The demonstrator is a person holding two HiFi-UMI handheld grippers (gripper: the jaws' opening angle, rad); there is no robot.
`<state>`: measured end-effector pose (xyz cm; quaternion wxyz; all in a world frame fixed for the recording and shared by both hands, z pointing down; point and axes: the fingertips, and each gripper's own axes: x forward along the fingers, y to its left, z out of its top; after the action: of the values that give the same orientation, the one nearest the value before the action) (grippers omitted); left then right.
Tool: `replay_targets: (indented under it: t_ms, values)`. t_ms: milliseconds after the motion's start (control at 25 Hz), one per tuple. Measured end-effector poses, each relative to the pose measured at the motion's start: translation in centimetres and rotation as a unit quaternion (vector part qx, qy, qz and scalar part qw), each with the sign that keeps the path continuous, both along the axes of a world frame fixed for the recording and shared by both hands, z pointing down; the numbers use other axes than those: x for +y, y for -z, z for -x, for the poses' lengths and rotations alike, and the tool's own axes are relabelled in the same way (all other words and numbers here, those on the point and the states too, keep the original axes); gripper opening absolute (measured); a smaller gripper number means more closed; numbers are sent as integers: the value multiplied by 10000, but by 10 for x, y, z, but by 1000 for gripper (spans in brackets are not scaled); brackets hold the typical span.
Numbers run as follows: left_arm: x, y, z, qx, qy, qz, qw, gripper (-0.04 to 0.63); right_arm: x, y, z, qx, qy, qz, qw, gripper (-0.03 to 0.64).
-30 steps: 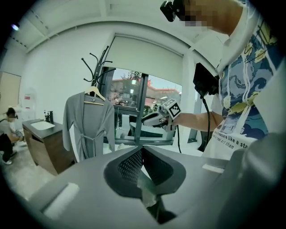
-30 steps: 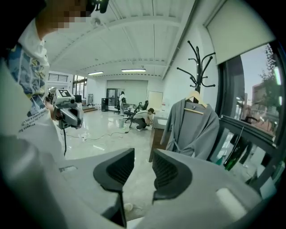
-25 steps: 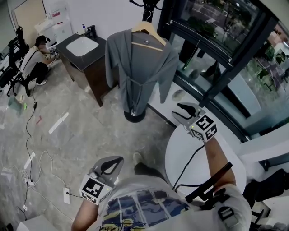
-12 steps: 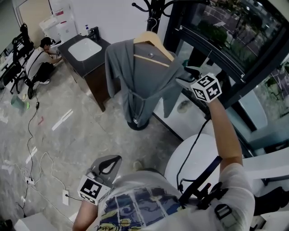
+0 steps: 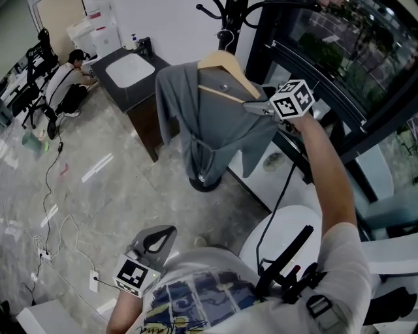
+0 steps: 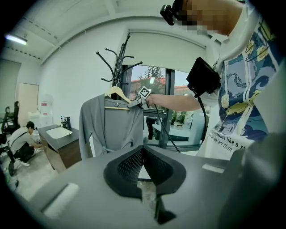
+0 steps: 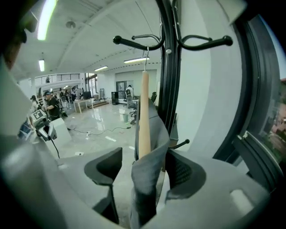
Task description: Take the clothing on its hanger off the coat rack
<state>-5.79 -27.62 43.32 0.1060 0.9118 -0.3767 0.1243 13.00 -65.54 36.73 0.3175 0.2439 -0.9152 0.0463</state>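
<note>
A grey robe (image 5: 209,124) hangs on a wooden hanger (image 5: 225,65), whose hook sits on an arm of the black coat rack (image 5: 228,13). My right gripper (image 5: 251,107) is at the hanger's right shoulder. Its jaws have just been opening and stand open. Between them are the hanger's end (image 7: 144,116) and the robe's shoulder (image 7: 147,179), with a gap to the left jaw. My left gripper (image 5: 153,241) is low by the person's body, shut and empty, far from the robe (image 6: 114,129).
A dark cabinet with a white sink (image 5: 134,75) stands left of the rack. A person (image 5: 65,81) crouches beyond it. A round white table (image 5: 287,228) is below my right arm, black window frames (image 5: 326,85) are at the right, and cables (image 5: 52,228) lie on the floor.
My right gripper has risen from over the white table to the hanger's right shoulder, and its jaws have opened around it. The left gripper stays low near the body.
</note>
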Motion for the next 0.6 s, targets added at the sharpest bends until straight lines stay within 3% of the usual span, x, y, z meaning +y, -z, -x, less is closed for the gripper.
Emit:
replay_targets:
  t_ms: [120, 280, 600]
  values:
    - [-1, 1, -1, -65, 34, 33, 10000, 3, -4, -3, 11, 31, 170, -58, 9998, 248]
    - [2, -2, 1, -52, 151, 102, 9998, 3, -2, 1, 18, -51, 286, -286, 9992, 15]
    - [12, -11, 16, -3, 317, 146, 9994, 3, 3, 9, 14, 4, 59, -447, 9990, 8]
